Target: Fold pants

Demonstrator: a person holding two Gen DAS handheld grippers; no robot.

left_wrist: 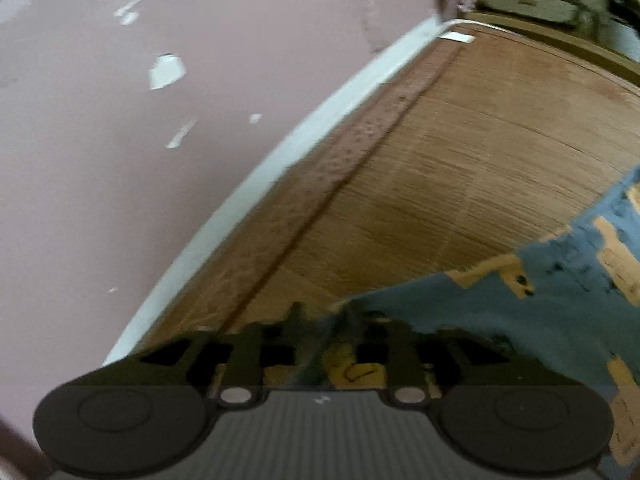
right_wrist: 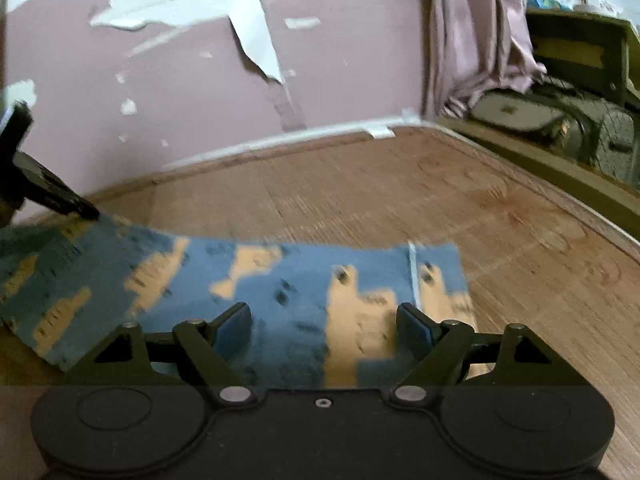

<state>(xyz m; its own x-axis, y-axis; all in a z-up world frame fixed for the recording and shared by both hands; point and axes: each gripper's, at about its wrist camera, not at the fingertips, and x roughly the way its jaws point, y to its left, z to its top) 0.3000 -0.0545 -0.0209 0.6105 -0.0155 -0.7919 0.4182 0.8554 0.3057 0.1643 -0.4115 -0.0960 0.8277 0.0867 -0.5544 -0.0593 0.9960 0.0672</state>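
Observation:
Blue pants with tan patches [right_wrist: 280, 280] lie spread on the wooden floor [right_wrist: 400, 192]. In the right wrist view my right gripper [right_wrist: 324, 320] hovers low over their near edge. It is open, its fingers wide apart with flat cloth showing between them. In the left wrist view the pants [left_wrist: 560, 300] run off to the right. My left gripper [left_wrist: 336, 320] sits at their corner, fingers partly apart with bunched cloth between them; blur hides any pressing. The right wrist view shows the left gripper [right_wrist: 90, 212] touching the far left corner of the pants.
A pink wall [right_wrist: 340, 60] with peeling paint and a white skirting board [right_wrist: 280, 140] runs behind the pants. A mauve curtain [right_wrist: 480, 40] hangs in the corner. A low olive shelf [right_wrist: 560, 168] with cluttered items borders the floor on the right.

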